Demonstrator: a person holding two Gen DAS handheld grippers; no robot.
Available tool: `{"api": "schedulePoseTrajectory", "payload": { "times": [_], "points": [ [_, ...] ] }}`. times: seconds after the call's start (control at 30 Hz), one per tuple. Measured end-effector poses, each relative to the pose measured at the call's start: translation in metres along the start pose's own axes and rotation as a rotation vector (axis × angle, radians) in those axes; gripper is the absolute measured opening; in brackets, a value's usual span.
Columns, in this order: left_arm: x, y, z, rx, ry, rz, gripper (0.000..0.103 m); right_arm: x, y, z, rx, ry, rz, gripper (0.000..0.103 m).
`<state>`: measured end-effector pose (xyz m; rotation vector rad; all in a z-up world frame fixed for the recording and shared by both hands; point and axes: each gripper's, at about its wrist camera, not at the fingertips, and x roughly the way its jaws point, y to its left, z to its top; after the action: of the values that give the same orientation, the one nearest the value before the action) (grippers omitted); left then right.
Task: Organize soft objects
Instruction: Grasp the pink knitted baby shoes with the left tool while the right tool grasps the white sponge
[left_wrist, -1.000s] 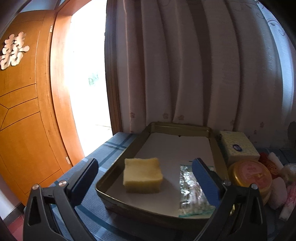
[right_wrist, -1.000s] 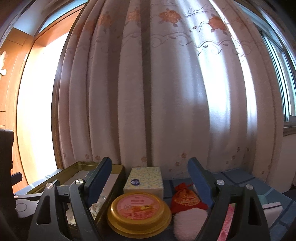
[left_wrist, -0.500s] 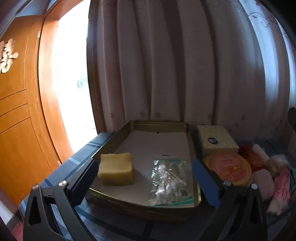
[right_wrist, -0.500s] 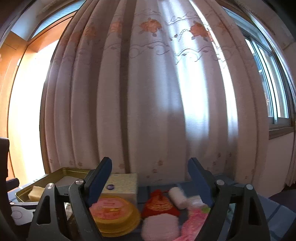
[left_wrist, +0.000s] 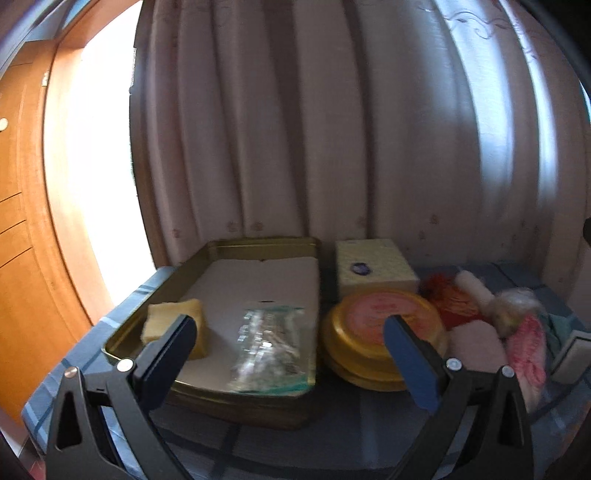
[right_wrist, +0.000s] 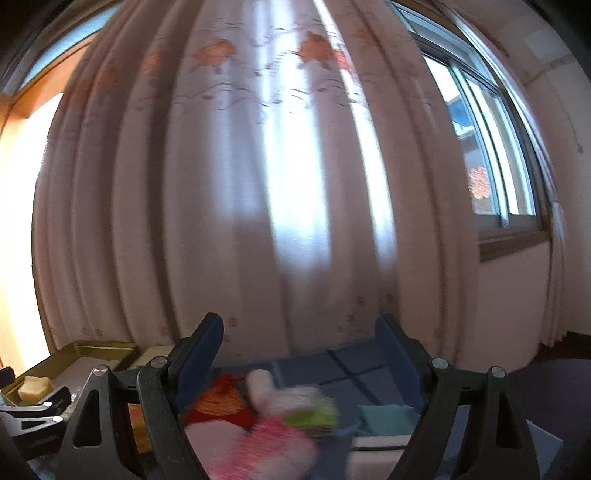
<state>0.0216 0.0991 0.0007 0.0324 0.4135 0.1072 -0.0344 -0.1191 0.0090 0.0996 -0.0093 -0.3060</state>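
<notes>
Two claws are showing, one in each wrist view, and we are holding both spread wide with nothing between their fingers. We are taking the gold tray (left_wrist: 258, 249) on the blue plaid table (left_wrist: 110, 328) as our landmark. Inside the tray, a yellow sponge block (left_wrist: 168, 321) is lying in the near left corner, and a clear plastic packet (left_wrist: 271, 347) is lying toward the near right side. Just right of the tray, a round yellow tin (left_wrist: 365, 332) is sitting with a pale yellow box (left_wrist: 373, 266) behind it. Farther right of the tray, the soft things are lying in a loose heap: a red pouch (left_wrist: 448, 299), a white fluffy roll (left_wrist: 476, 288), a pale pink puff (left_wrist: 476, 347) and a pink-and-white cloth (left_wrist: 530, 347). The left claw (left_wrist: 290, 350) is hovering in front of the tray's near right corner, apart from everything. The right claw (right_wrist: 295, 354) is hovering well right of the tray, with the blurred soft heap, including the red pouch (right_wrist: 221, 402) and pink cloth (right_wrist: 273, 439), lying below its fingers; we cannot tell whether it is touching any of them. A pale curtain (left_wrist: 332, 129) is hanging behind the tray.
</notes>
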Motion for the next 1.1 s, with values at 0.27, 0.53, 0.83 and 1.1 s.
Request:
{"api": "schedulePoseTrajectory", "payload": {
  "times": [0.27, 0.53, 0.83, 1.1],
  "points": [
    [-0.005, -0.031, -0.008, 0.004, 0.044, -0.151, 0.102, -0.001, -0.045, -0.001, 0.017, 0.069, -0.057, 0.086],
    [-0.008, -0.076, -0.027, 0.050, 0.121, -0.316, 0.101, 0.003, -0.084, -0.012, 0.015, 0.199, -0.070, 0.086],
    [-0.016, -0.122, -0.016, 0.099, 0.141, -0.438, 0.101, 0.013, -0.128, -0.030, 0.110, 0.383, -0.043, 0.086],
    [0.001, -0.172, -0.029, 0.193, 0.314, -0.533, 0.079, 0.002, -0.136, -0.029, 0.121, 0.366, 0.014, 0.086]
  ]
}}
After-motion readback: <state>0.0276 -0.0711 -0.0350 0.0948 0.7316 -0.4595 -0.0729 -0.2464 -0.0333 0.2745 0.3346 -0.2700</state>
